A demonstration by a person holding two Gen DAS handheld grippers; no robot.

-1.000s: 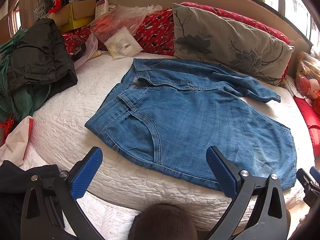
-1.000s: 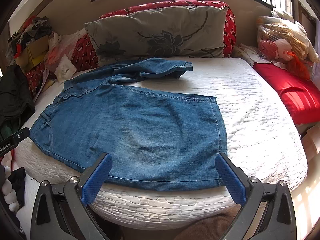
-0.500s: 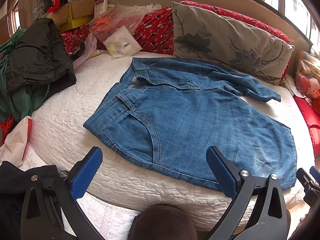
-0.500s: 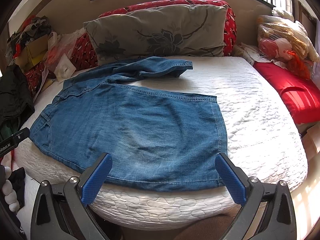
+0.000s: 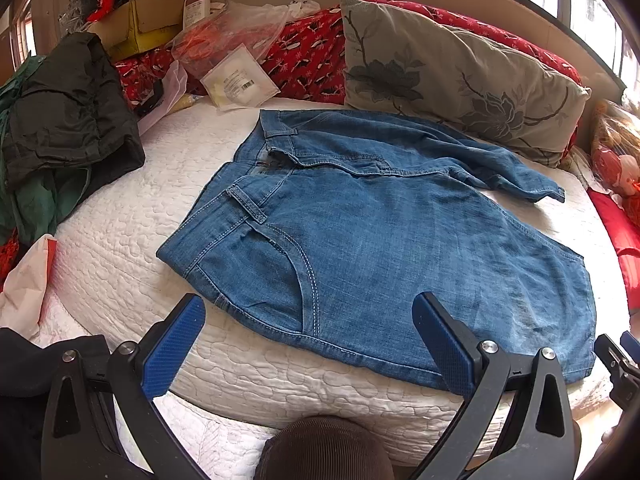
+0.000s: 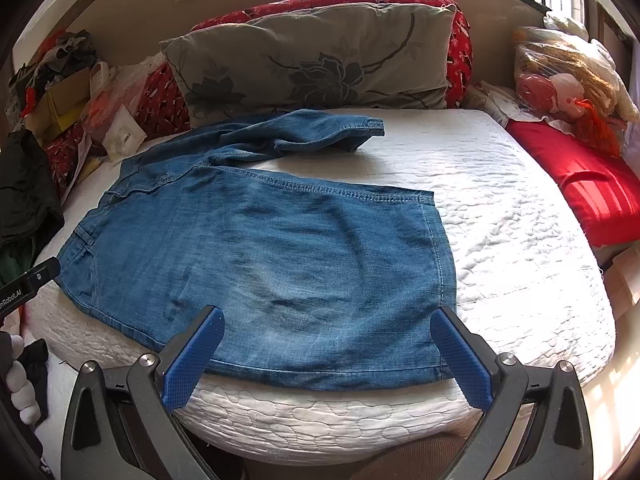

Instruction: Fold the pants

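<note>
At the far left a heap of dark, crumpled clothing (image 5: 64,120) sits on the edge of the white quilted mattress (image 5: 120,216), whose cover is stitched in a pebbly, cloud-like pattern. Just past it lie a crinkled clear plastic bag (image 5: 224,28) and a flat white packet (image 5: 240,84), leaning on a red patterned cushion (image 5: 308,60). The left gripper (image 5: 310,342) hovers near the mattress's front edge, its ribbed blue pads spread wide and holding nothing. In the middle of the mattress lie the blue denim jeans (image 6: 260,264), waistband to the left: the near leg is flat and smooth with pale stitching along its seams and hem, while the far leg is rumpled, angling off toward a grey floral pillow (image 6: 312,60). The right gripper (image 6: 326,354) is likewise wide apart and empty, poised over the near leg's lower edge. At the right lies a smooth red cushion (image 6: 588,184).
</note>
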